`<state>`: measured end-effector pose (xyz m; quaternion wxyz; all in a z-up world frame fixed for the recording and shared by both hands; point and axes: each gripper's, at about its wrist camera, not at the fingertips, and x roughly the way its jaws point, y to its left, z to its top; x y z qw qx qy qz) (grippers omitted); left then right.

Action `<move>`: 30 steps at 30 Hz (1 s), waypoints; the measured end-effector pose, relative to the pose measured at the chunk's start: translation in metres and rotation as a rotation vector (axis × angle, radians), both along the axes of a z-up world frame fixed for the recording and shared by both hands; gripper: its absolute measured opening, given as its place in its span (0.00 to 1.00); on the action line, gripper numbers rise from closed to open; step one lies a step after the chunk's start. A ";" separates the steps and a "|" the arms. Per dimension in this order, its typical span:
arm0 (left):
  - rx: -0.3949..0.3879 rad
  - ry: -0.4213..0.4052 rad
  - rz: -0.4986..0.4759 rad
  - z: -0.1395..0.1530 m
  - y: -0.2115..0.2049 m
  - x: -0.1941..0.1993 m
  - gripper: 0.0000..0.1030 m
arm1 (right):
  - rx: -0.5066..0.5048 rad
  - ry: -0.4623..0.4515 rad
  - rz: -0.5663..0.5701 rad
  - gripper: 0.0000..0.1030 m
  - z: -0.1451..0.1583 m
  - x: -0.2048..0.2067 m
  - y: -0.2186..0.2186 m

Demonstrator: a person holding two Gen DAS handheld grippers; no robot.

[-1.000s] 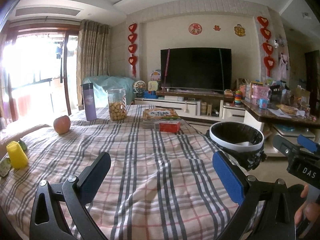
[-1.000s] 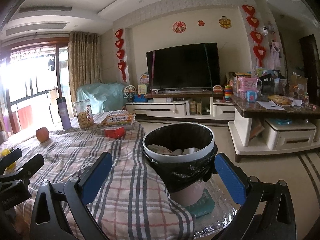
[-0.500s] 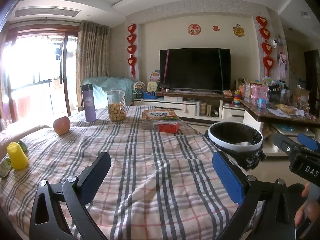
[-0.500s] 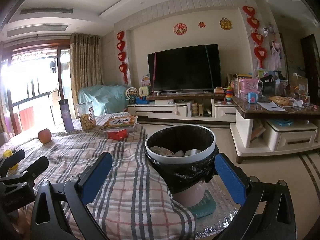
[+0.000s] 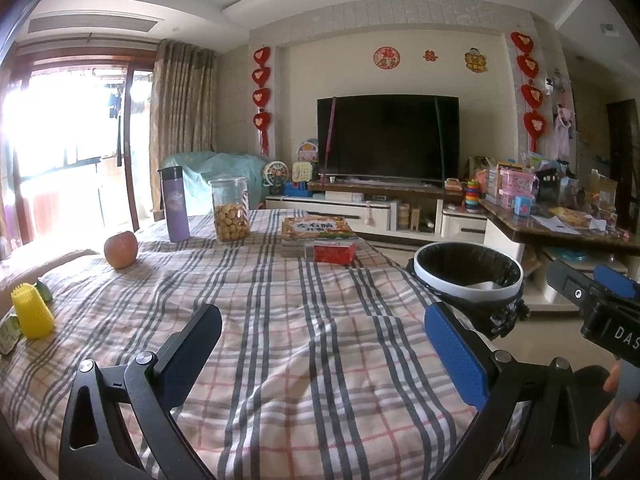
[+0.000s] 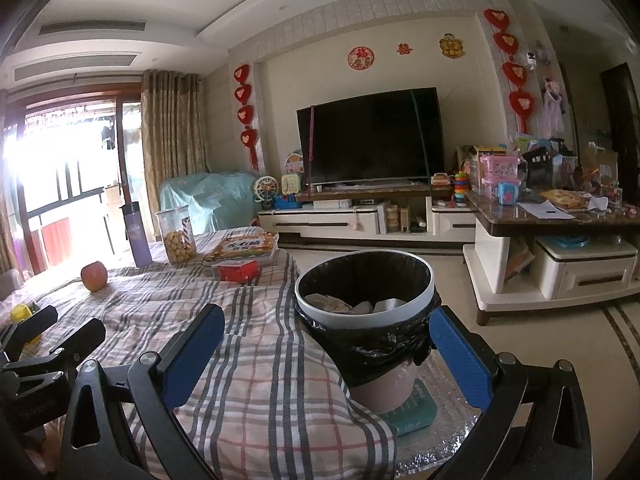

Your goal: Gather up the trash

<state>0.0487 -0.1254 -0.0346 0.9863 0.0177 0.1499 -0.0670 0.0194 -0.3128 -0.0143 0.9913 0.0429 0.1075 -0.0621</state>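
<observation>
Both grippers level, jaws wide, empty: left gripper [image 5: 322, 350] over plaid cloth [image 5: 280, 320], right gripper [image 6: 328, 354] facing trash bin [image 6: 364, 312].

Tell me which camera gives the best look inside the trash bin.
The right wrist view. The trash bin sits near the centre, between the open right tool fingers, with crumpled paper visible inside its black liner. The left wrist view shows the bin farther right, with mostly the rim and a sliver of contents.
</observation>
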 end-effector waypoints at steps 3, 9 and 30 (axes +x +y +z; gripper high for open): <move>0.000 0.000 0.000 0.000 0.000 0.000 0.99 | 0.001 0.000 0.002 1.00 0.000 0.000 0.000; 0.002 0.001 -0.001 0.000 0.000 -0.001 0.99 | 0.002 0.001 0.003 1.00 0.001 0.001 0.000; 0.001 0.007 -0.005 -0.003 0.000 0.000 0.99 | 0.008 -0.001 0.006 1.00 0.001 0.000 0.000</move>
